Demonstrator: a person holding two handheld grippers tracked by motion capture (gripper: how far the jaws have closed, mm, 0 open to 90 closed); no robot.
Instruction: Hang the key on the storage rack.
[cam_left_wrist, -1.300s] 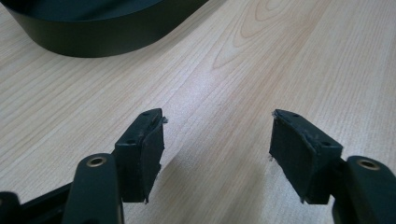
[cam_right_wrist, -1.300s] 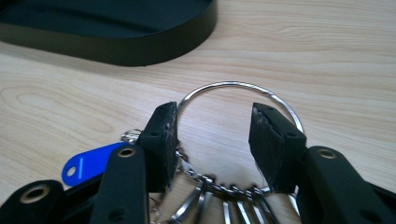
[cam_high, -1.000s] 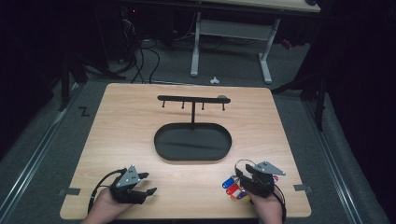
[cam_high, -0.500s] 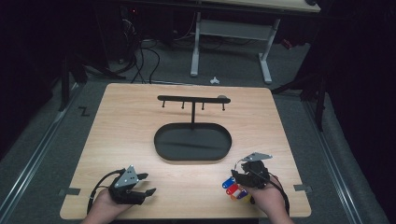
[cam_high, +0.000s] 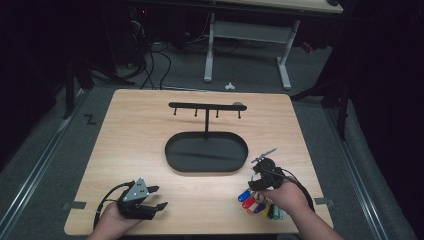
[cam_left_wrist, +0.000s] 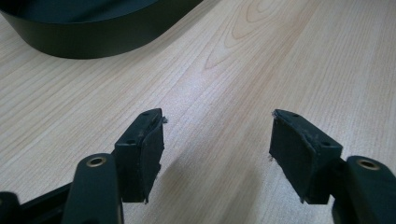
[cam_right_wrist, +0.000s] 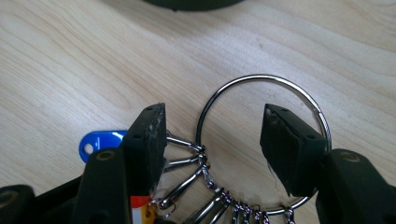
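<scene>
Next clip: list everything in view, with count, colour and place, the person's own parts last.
table: one, light wood, centre.
hook stand: one, black, bar with hooks over an oval tray base, mid-table.
key ring: one, silver, on the table between the right fingers, untouched.
key tags: several, blue, red and other colours, near right edge, on the ring.
desk frame: one, white, behind the table.
left gripper: black, open, near left corner.
right gripper: black, fingers just opened wider.
</scene>
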